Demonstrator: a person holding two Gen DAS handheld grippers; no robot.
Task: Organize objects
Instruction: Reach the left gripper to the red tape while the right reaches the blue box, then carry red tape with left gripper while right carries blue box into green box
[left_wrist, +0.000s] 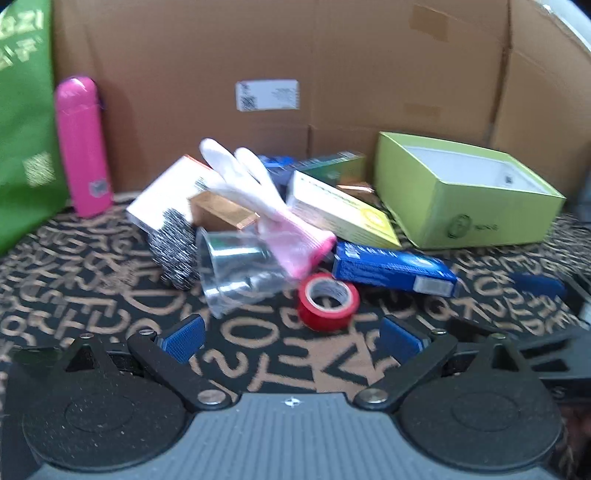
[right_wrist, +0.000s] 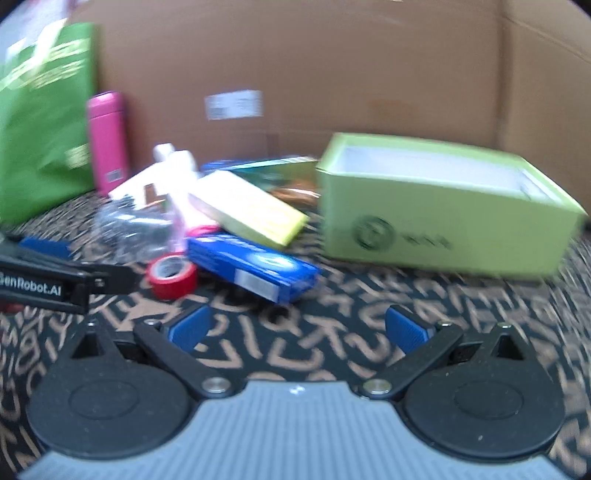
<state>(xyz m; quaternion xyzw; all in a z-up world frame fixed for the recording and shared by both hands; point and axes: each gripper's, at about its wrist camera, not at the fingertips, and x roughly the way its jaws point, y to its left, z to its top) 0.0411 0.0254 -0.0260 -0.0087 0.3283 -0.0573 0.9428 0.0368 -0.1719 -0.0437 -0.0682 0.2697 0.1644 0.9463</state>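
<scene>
Items to sort: glove, clear cup, scourer, red tape, blue carton, yellow carton, all heaped on the table beside the green box, which looks empty. My left fingers and right fingers spread wide, holding nothing. Judged: sorting barely begun

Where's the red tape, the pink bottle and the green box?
red tape (left_wrist: 328, 302), left wrist view, on its outer red side.
pink bottle (left_wrist: 83, 147), left wrist view, mid-body.
green box (left_wrist: 491, 210), left wrist view, front wall.
</scene>
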